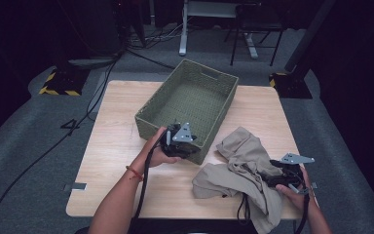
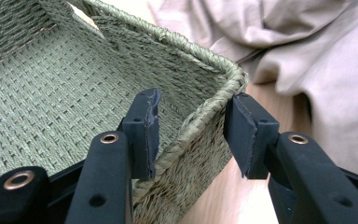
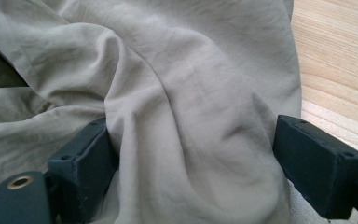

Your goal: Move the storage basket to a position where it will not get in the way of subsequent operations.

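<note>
We're watching the left tool straddling the near corner of the woven green basket, jaws spread, one pad inside the wall and one outside, not yet clamping the rim. Off to its right, the right tool is sitting wide open around a raised fold of the beige cloth, with the fabric bulging up between the jaws and brushing the left one. The cloth is lying crumpled on the wooden desk, just beside the basket and under the right tool.
</note>
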Demonstrator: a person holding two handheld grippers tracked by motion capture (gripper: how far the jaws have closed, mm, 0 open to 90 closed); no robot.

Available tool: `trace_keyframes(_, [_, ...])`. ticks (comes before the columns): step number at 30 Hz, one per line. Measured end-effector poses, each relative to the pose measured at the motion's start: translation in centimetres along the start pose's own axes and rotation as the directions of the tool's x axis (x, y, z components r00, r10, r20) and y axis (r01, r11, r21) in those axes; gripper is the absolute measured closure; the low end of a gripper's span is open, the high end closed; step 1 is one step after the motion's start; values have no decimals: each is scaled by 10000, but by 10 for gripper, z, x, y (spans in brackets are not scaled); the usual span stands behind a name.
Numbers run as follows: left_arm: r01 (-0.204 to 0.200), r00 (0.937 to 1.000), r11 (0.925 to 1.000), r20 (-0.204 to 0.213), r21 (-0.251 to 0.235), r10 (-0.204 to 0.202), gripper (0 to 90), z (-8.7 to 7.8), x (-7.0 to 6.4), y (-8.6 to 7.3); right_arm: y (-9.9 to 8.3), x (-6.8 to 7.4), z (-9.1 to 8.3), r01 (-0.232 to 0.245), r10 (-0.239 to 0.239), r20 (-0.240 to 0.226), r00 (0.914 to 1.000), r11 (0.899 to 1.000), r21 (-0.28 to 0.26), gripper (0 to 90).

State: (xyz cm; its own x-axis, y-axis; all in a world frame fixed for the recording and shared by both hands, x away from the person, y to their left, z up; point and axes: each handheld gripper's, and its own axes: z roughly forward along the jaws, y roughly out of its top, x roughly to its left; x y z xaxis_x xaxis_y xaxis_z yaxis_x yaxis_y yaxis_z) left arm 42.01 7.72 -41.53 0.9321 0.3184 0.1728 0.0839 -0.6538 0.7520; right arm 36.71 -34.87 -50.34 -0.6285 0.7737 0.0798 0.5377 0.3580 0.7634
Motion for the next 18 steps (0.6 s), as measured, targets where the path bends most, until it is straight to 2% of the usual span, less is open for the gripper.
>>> trace_keyframes(4, [317, 9986, 9995, -414, -57, -319, 559, -10, 6, -12, 0, 0, 0, -29, 29, 13, 10000, 10000, 26, 149])
trace_keyframes(9, [736, 9929, 9973, -946, 62, -727, 558, -22, 13, -23, 0, 0, 0, -31, 31, 0, 10000, 10000, 19, 149])
trace_keyframes(16, [1292, 9780, 9916, -1664, 76, -1262, 558, -42, 20, -43, 0, 0, 0, -55, 55, 12, 10000, 10000, 9, 149])
trace_keyframes(18, [1481, 9716, 9889, -1879, 76, -1440, 558, -48, 21, -48, 0, 0, 0, -57, 57, 15, 10000, 10000, 17, 149])
